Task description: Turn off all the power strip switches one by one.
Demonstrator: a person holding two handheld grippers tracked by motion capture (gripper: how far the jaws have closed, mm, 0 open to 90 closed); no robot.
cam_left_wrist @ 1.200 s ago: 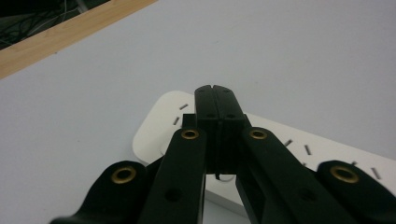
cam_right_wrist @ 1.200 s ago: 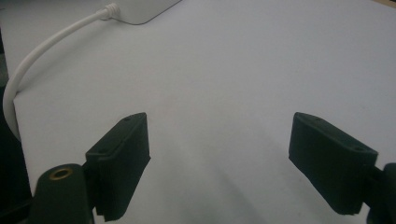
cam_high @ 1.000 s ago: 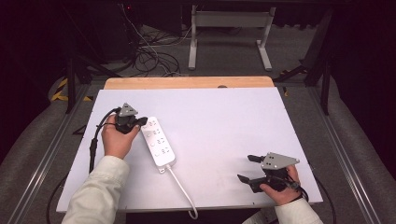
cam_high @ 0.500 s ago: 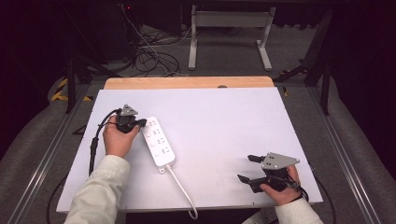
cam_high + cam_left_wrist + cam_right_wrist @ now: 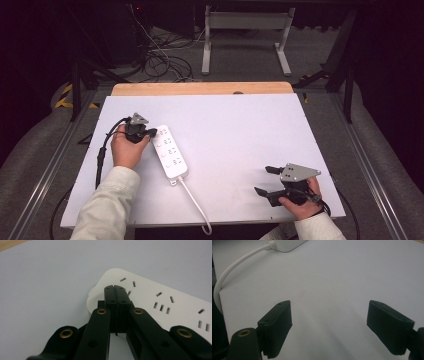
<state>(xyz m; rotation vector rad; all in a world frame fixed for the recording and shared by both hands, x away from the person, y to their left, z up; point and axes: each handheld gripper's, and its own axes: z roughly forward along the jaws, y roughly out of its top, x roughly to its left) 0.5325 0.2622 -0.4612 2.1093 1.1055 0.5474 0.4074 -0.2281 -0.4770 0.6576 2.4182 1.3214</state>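
Strip: white oblong plastic power strip (image 5: 169, 152) lies flat on the pale grey bench (image 5: 240, 135), on its left half, socket face up.
Strip axis: long axis runs from the far end, just by the left gripper, toward the person and slightly rightward in the high view; the cable end points at the near edge.
Cable: white round cable (image 5: 196, 205) leaves the near short end, curves right and drops over the front edge of the bench; the right gripper view shows its bend (image 5: 229, 267) beside the corner of the strip (image 5: 287, 245).
Left gripper: black two-jaw left gripper (image 5: 150, 133) is held low, jaws pointing right across the bench at the far end of the strip.
Left jaws: clenched flat against each other, nothing between them; in the left gripper view their tips (image 5: 115, 291) sit over the strip's rounded end (image 5: 150, 300), beside the first sockets; contact cannot be told.
Left hand: left hand (image 5: 127, 150) wraps the gripper body, pale sleeve (image 5: 107, 205) coming from the bottom edge.
Right gripper: black two-jaw right gripper (image 5: 265, 181) with its grey three-cornered plate rests near the front right corner, well apart from the strip, pointing left.
Right jaws: released, spread wide over bare bench (image 5: 329, 315), grasping nothing.
Right hand: right hand (image 5: 300, 200) grips from behind.
Count: one strip, one cable, two grippers, two hands; three socket groups visible on the strip.
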